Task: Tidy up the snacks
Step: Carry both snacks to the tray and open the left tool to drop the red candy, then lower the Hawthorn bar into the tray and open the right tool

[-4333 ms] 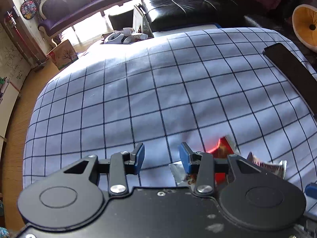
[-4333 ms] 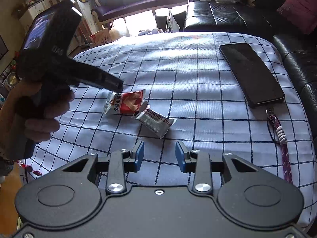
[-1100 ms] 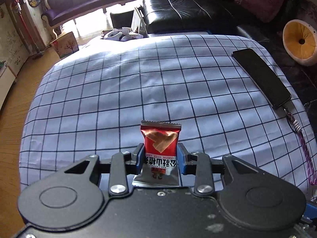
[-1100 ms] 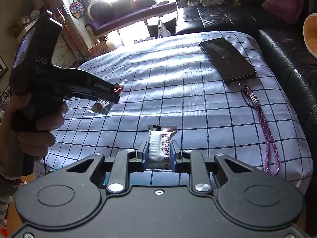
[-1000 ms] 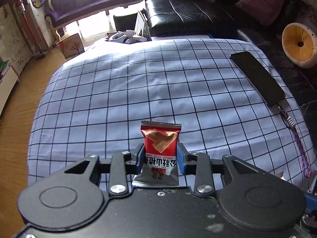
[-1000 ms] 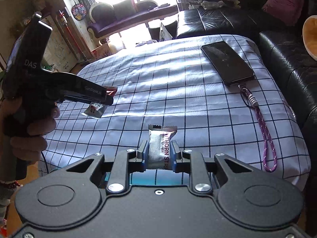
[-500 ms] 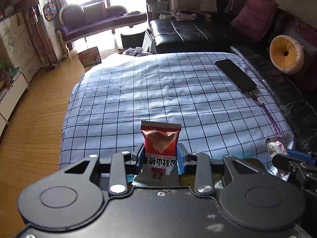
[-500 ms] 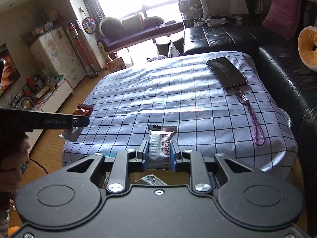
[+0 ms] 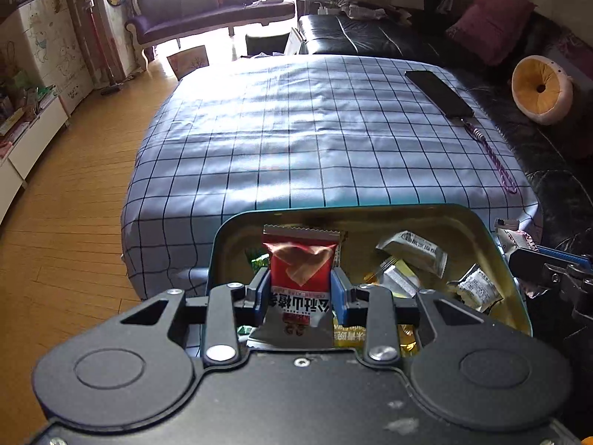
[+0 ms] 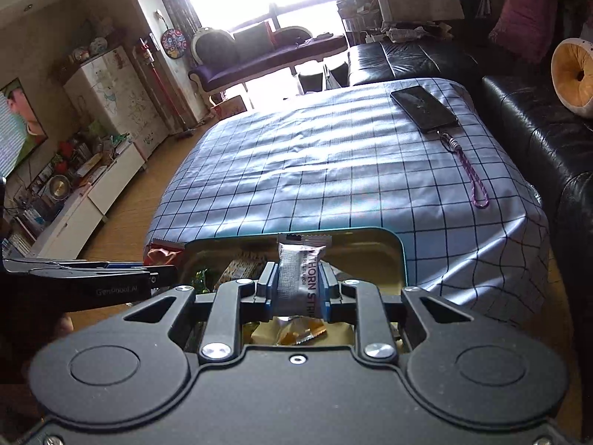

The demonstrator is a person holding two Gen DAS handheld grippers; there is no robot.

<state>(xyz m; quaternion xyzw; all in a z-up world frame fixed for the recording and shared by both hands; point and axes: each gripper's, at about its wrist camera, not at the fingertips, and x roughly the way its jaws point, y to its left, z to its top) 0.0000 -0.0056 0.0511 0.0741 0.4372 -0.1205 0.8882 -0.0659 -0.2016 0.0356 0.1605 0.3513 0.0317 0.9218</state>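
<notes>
My left gripper (image 9: 300, 296) is shut on a red snack packet (image 9: 300, 265), held upright above an open teal tin (image 9: 218, 244) with a golden inside. Several wrapped snacks (image 9: 413, 250) lie in the tin. My right gripper (image 10: 296, 291) is shut on a silver snack bar (image 10: 298, 278), also over the tin (image 10: 402, 259), near its far rim. In the left wrist view the right gripper's fingers (image 9: 541, 267) reach in from the right edge. In the right wrist view the left gripper (image 10: 92, 278) enters from the left with the red packet (image 10: 163, 254).
Beyond the tin stands a table under a blue checked cloth (image 9: 315, 141). A black phone (image 9: 437, 92) with a purple lanyard (image 9: 493, 155) lies at its far right. A black leather sofa (image 10: 537, 126) runs along the right. Wooden floor (image 9: 66, 204) lies to the left.
Both grippers have drawn back from over the table with their snacks. The open tin, out of sight earlier, now lies under both of them. The grips are unchanged.
</notes>
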